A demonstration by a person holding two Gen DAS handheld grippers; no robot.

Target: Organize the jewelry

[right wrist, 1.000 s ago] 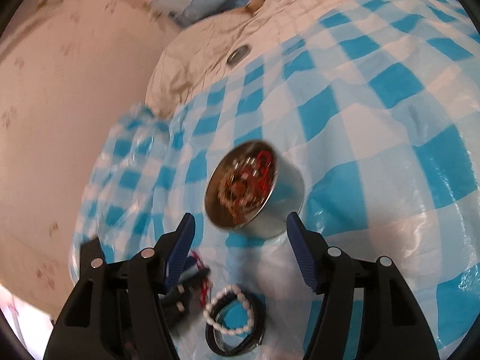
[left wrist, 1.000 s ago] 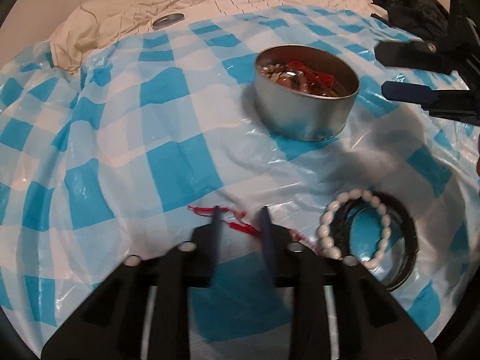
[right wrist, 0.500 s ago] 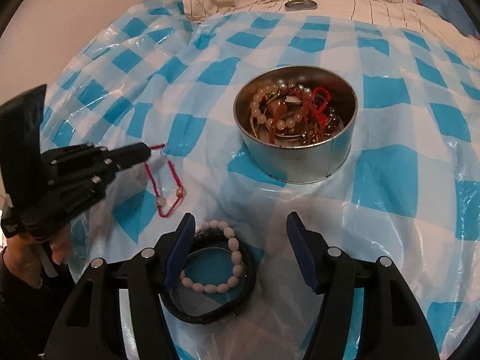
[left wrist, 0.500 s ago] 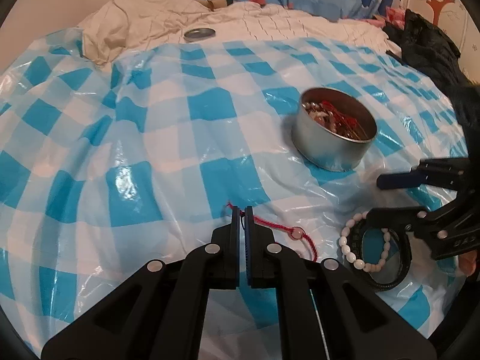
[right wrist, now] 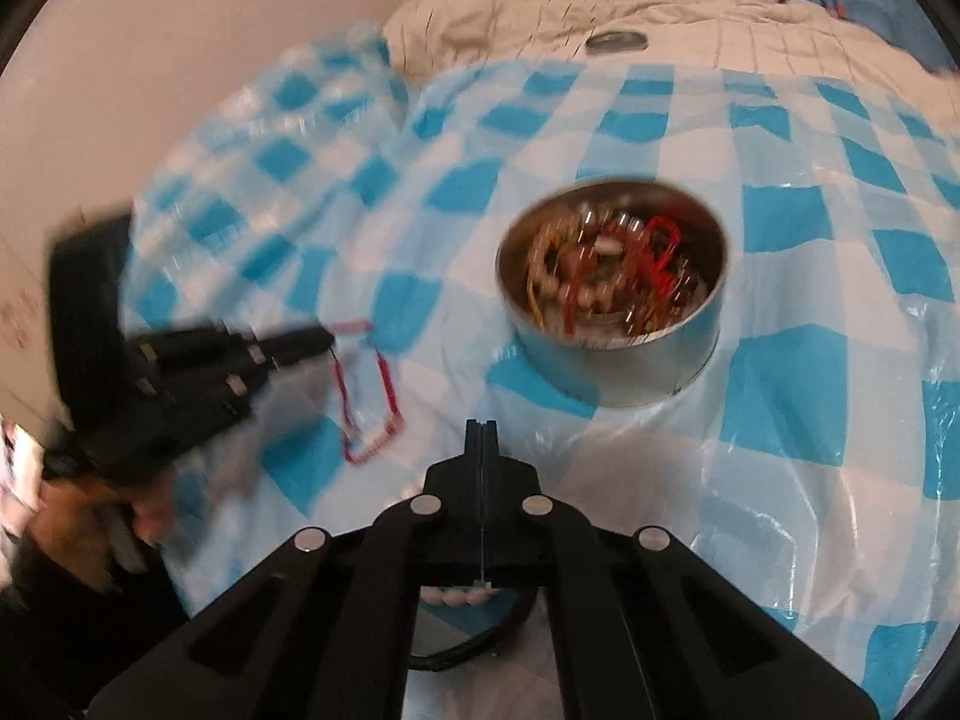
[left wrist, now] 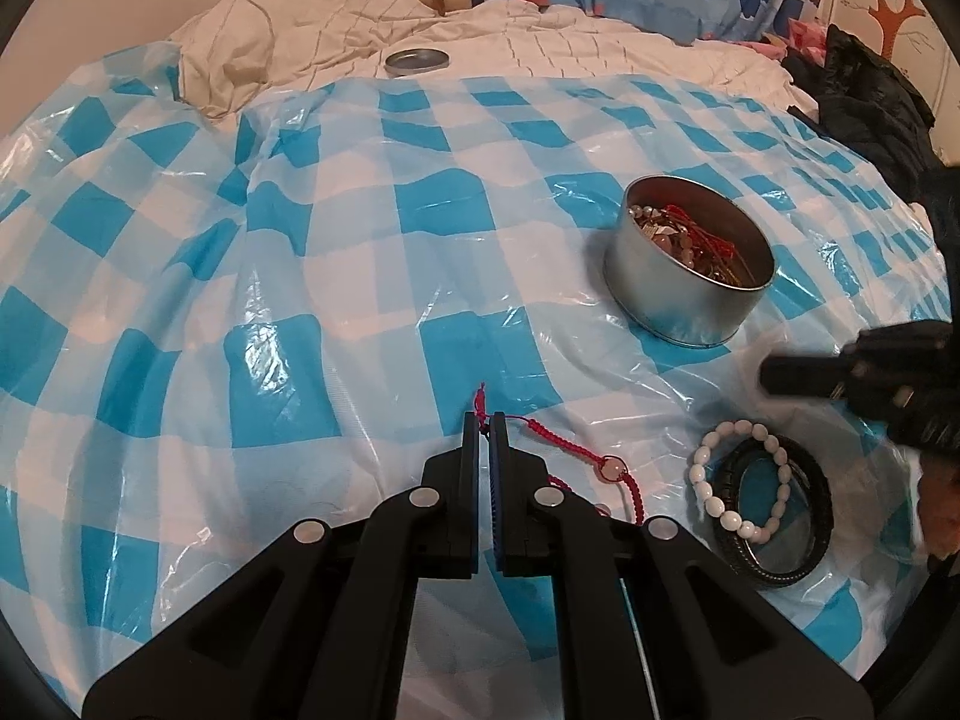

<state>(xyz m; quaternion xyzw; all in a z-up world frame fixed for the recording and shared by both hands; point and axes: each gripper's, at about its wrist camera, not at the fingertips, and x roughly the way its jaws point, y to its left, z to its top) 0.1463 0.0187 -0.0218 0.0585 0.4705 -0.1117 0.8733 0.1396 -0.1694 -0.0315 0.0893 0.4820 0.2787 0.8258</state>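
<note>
My left gripper (left wrist: 485,420) is shut on a red cord bracelet (left wrist: 576,461) and holds it up; in the right wrist view the bracelet (right wrist: 367,396) hangs from it. A round metal tin (left wrist: 687,276) with several pieces of jewelry stands on the checked sheet, also in the right wrist view (right wrist: 618,312). A white bead bracelet (left wrist: 732,480) lies over a black ring bracelet (left wrist: 810,516) at the right. My right gripper (right wrist: 482,427) has its jaws together with nothing between the tips; the white beads (right wrist: 456,597) show below it.
A blue and white checked plastic sheet (left wrist: 300,300) covers a bed. A tin lid (left wrist: 417,61) lies on the cream blanket (left wrist: 540,42) at the back. Dark clothing (left wrist: 870,102) sits at the far right. A wall (right wrist: 150,60) is at the left.
My left gripper closed on the red cord bracelet and lifted it. My right gripper went from wide open to shut and moved down over the white and black bracelets.
</note>
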